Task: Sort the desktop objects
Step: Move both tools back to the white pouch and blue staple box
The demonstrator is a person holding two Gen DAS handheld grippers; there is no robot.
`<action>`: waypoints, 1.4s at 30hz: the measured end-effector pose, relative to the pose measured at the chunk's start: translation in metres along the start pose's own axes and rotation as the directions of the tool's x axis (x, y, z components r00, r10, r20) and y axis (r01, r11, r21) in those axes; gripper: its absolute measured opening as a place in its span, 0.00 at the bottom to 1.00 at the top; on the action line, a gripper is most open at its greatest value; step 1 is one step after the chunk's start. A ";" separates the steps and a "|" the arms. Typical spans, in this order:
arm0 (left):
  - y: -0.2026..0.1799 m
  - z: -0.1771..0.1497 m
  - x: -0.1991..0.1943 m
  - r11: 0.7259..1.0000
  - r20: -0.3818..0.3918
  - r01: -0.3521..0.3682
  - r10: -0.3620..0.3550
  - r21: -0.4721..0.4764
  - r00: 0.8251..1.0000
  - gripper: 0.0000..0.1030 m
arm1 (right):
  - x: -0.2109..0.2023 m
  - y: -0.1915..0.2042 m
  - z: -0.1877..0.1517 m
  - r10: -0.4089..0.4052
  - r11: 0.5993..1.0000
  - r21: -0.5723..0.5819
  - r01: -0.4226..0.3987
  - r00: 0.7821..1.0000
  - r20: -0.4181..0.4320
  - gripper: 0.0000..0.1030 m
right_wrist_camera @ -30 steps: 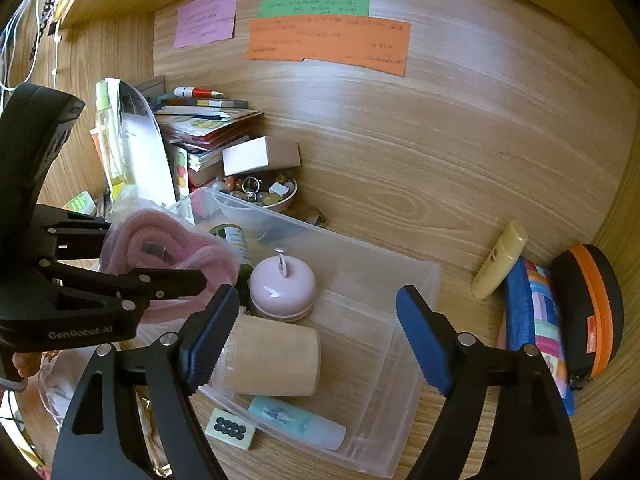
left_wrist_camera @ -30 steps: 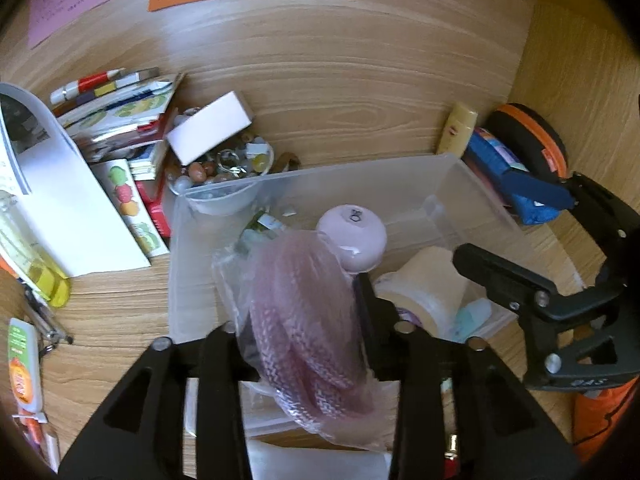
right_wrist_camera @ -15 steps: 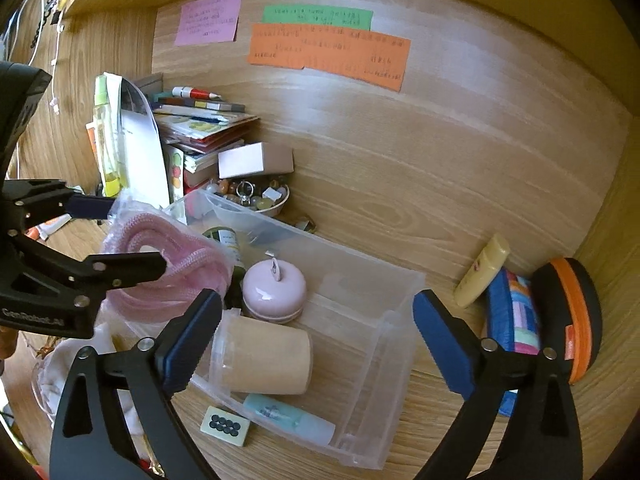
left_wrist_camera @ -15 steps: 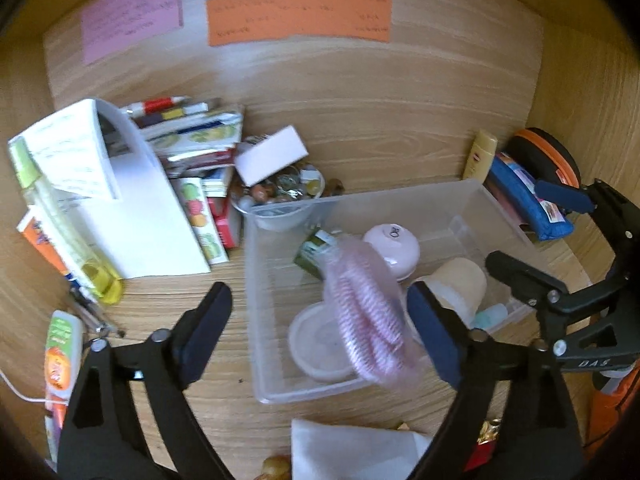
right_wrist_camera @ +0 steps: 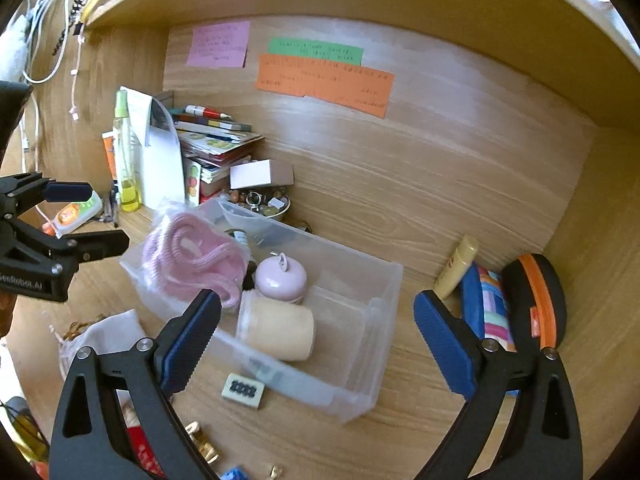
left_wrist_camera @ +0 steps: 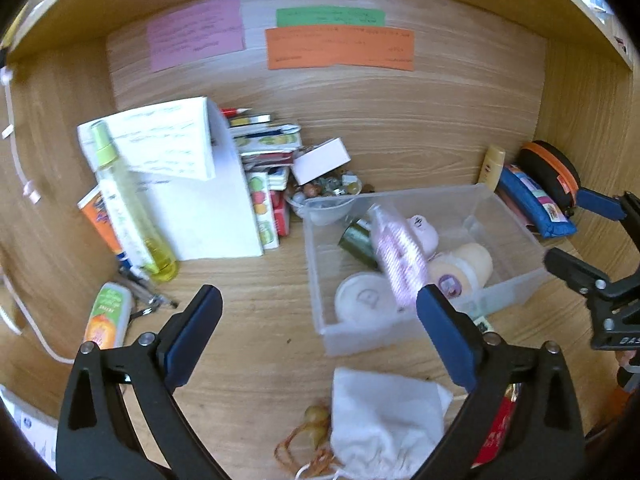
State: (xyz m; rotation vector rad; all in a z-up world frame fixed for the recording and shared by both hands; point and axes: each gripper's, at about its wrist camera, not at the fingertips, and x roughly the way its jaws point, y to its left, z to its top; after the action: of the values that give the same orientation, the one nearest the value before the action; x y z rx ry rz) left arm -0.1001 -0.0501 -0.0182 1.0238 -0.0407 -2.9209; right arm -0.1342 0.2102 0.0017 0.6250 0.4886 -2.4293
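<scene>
A clear plastic bin (left_wrist_camera: 508, 216) (right_wrist_camera: 372, 308) sits on the wooden desk. In it lie a bagged pink rope (left_wrist_camera: 398, 264) (right_wrist_camera: 196, 260), a pink round item (right_wrist_camera: 280, 280), a beige roll (right_wrist_camera: 276, 330), a dark green bottle (left_wrist_camera: 356, 240) and a white lid (left_wrist_camera: 360, 300). My left gripper (left_wrist_camera: 318, 332) is open and empty, pulled back in front of the bin. My right gripper (right_wrist_camera: 316, 344) is open and empty, above the bin's near right side.
A white drawstring pouch (left_wrist_camera: 380, 420) lies near the front. Books, a white folder (left_wrist_camera: 208, 208), a yellow spray bottle (left_wrist_camera: 128, 208) and a bowl of trinkets (left_wrist_camera: 328, 196) stand at the left back. An orange-black case (right_wrist_camera: 536, 300), a blue pouch (right_wrist_camera: 488, 312) and a tube (right_wrist_camera: 456, 268) lie right.
My left gripper opened, let go of the bagged pink rope into the bin, and pulled back and up. My right gripper also drew back a little.
</scene>
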 end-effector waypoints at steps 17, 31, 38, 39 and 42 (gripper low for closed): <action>0.020 -0.069 -0.031 0.998 -0.061 -0.007 0.004 -0.055 0.998 0.96 | -0.038 0.027 -0.059 0.047 0.998 0.033 -0.045 0.998 -0.050 0.97; -0.038 -0.090 -0.014 0.992 -0.119 0.124 -0.119 0.038 0.986 0.96 | -0.034 0.014 -0.108 0.020 0.999 0.047 -0.013 0.987 -0.161 0.97; -0.049 -0.087 -0.004 0.972 -0.131 0.219 -0.207 0.082 0.970 0.93 | -0.025 -0.002 -0.125 0.062 0.995 0.094 -0.043 0.977 -0.204 0.89; -0.050 -0.086 -0.002 0.973 -0.135 0.215 -0.203 0.089 0.970 0.90 | -0.023 -0.003 -0.126 0.075 0.994 0.098 -0.056 0.975 -0.209 0.82; -0.046 -0.087 0.009 0.974 -0.184 0.213 -0.195 0.080 0.963 0.80 | -0.021 -0.002 -0.128 0.113 0.990 0.106 -0.092 0.968 -0.222 0.78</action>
State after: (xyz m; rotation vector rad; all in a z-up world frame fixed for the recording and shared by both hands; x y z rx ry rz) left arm -0.0543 -0.0052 -0.0937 1.3762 -0.0791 -3.0219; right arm -0.0792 0.2806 -0.0927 0.9534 0.4221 -2.3049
